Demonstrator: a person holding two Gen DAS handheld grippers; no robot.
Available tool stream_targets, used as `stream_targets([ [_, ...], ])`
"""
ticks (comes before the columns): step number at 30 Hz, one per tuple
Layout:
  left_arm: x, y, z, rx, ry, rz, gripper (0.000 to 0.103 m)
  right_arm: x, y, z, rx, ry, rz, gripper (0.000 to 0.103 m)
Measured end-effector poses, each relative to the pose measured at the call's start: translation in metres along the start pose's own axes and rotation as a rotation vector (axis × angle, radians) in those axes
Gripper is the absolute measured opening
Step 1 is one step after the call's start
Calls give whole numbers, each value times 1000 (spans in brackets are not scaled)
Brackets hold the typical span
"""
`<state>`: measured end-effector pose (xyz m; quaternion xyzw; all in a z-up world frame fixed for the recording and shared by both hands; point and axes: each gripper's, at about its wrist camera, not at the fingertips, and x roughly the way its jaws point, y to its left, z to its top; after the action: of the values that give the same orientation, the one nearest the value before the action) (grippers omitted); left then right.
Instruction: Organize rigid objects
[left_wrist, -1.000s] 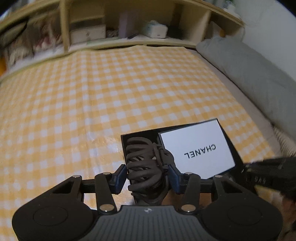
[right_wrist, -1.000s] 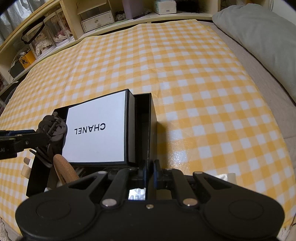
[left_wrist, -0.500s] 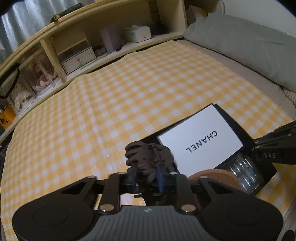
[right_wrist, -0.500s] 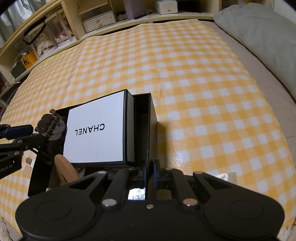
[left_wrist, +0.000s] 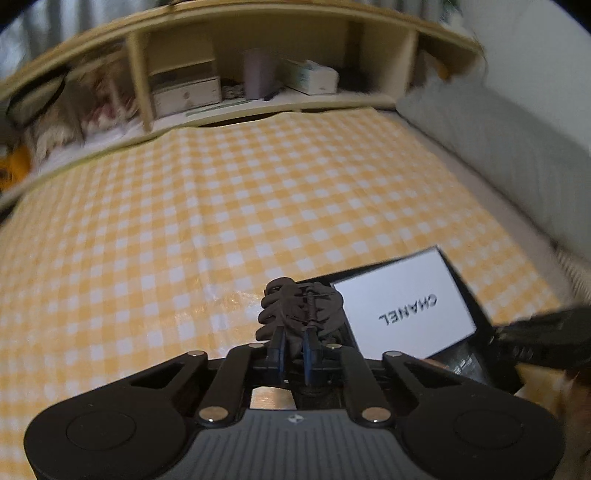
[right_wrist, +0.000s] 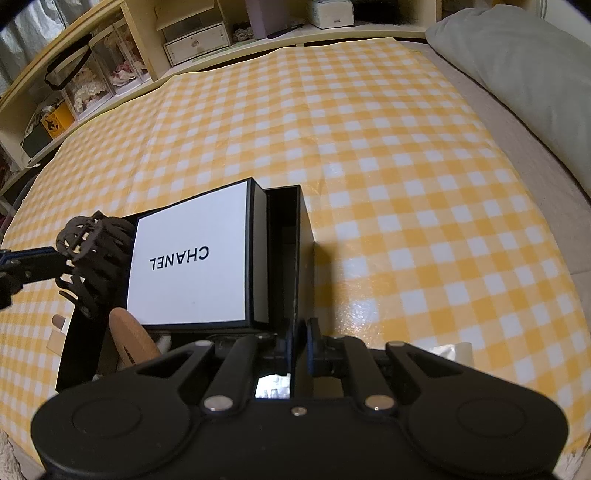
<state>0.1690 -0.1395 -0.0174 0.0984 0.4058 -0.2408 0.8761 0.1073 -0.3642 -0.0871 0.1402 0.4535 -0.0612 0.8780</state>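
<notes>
Two hand-held grippers are in my views, both closed on something. My left hand-held gripper (left_wrist: 294, 347) has its blue pads pinched on the base of a dark brown hair claw clip (left_wrist: 299, 308), which sticks out straight ahead of the fingertips, teeth spread. In the right wrist view the same clip (right_wrist: 90, 254) hangs at the far left, held over the left end of the black box (right_wrist: 79, 354), and the left hand-held gripper (right_wrist: 55, 258) comes in from the left edge.

My right hand-held gripper (right_wrist: 300, 341) is clamped on the thin right-hand wall of the black box, the wall standing upright between its pads. Ahead and left of those fingertips, a white-topped Chanel box (right_wrist: 192, 258) sits inside the black box, filling most of it, with a narrow empty slot between it and the gripped wall. Nearer to me, left of the right fingertips, a round cork lid (right_wrist: 131, 343) leans tilted in the box; from the left wrist view I can just make out something glassy beside it, too blurred to name.

Everything rests on a yellow-and-white checked cloth (right_wrist: 388, 166). Far ahead runs a wooden shelf unit (left_wrist: 258, 48), and a grey pillow (right_wrist: 524, 62) lies off to the right.
</notes>
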Motion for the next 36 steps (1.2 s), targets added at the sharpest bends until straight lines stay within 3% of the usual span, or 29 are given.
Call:
stream_targets([
  [1, -1, 7, -2, -47, -13, -41, 1, 0, 0, 0, 0, 0, -1, 8],
  [5, 6, 18, -9, -185, 15, -184, 0, 0, 0, 0, 1, 0, 1, 8],
  [7, 8, 12, -11, -177, 27, -216, 0, 0, 0, 0, 1, 0, 1, 8],
  [12, 2, -3, -6, -82, -31, -119, 0, 0, 0, 0, 1, 0, 1, 8],
  [14, 2, 1, -2, -106, -39, -105, 14, 0, 0, 0, 0, 0, 0, 8],
  [16, 4, 5, 2, -138, -37, -104, 41, 0, 0, 0, 1, 0, 1, 8],
  [17, 4, 6, 3, -150, -43, -107, 45, 0, 0, 0, 1, 1, 1, 8],
  [20, 5, -4, 5, -92, -47, -108, 47, 0, 0, 0, 0, 0, 0, 8],
  [24, 17, -35, 7, 97, -38, -42, 48, 0, 0, 0, 1, 0, 0, 8],
  [26, 25, -43, 8, 141, -23, -17, 47, 0, 0, 0, 2, 0, 1, 8],
  [27, 29, -44, 8, 146, -14, -10, 42, 0, 0, 0, 2, 0, 1, 8],
  [28, 32, -44, 9, 140, -11, 12, 27, 0, 0, 0, 2, 0, 1, 8],
  [30, 34, -40, 10, 120, -15, 67, 8, 0, 0, 0, 1, 1, 1, 8],
  [33, 30, -23, 12, 41, -6, 8, 6, 0, 0, 0, 0, 1, 1, 8],
  [36, 17, -30, 10, 96, -48, 40, 6, 0, 0, 0, 2, 1, 0, 8],
])
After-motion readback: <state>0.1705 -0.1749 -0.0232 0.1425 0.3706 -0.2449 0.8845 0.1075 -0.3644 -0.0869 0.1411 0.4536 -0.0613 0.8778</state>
